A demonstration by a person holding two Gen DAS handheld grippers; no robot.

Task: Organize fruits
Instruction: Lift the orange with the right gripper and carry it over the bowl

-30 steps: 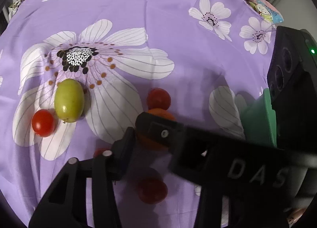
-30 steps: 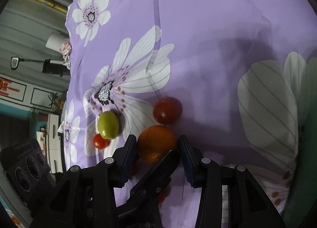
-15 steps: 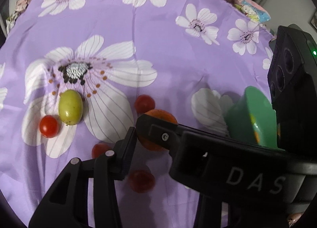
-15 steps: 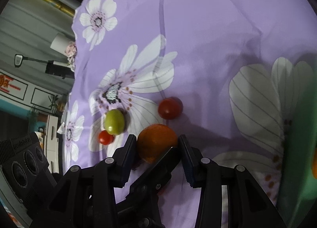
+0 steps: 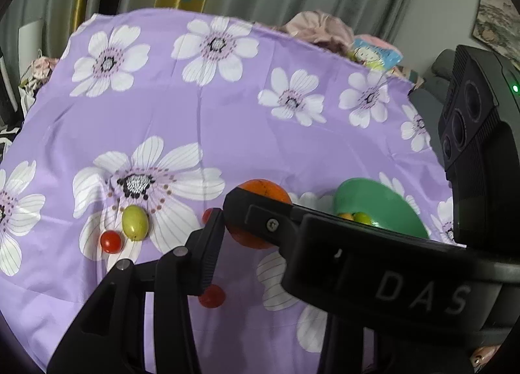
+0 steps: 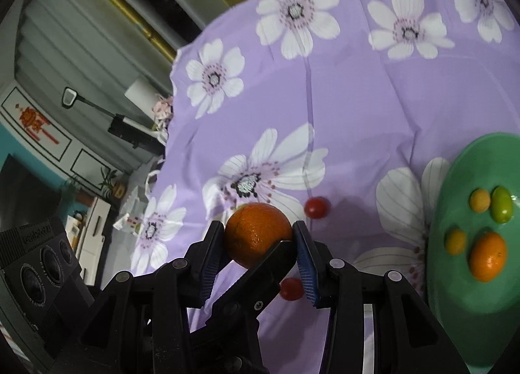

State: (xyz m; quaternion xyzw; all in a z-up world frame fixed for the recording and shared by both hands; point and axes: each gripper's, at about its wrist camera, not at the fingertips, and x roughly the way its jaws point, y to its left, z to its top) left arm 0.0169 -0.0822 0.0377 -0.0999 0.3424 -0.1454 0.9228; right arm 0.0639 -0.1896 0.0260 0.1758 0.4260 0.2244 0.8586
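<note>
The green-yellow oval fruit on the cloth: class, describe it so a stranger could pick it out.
On the purple flowered cloth, find the biggest white flower. The green-yellow oval fruit lies below its dark centre, beside a small red tomato. It alone there is green.

both gripper (image 6: 258, 237) pairs angled downward, jaws partly closed.

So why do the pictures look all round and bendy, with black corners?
Left wrist view: the fisheye lens curves the purple cloth into a dome and leaves dark corners. Right wrist view: same bending; the orange in the tongs looks sharp, and the green plate stretches at the edge.
</note>
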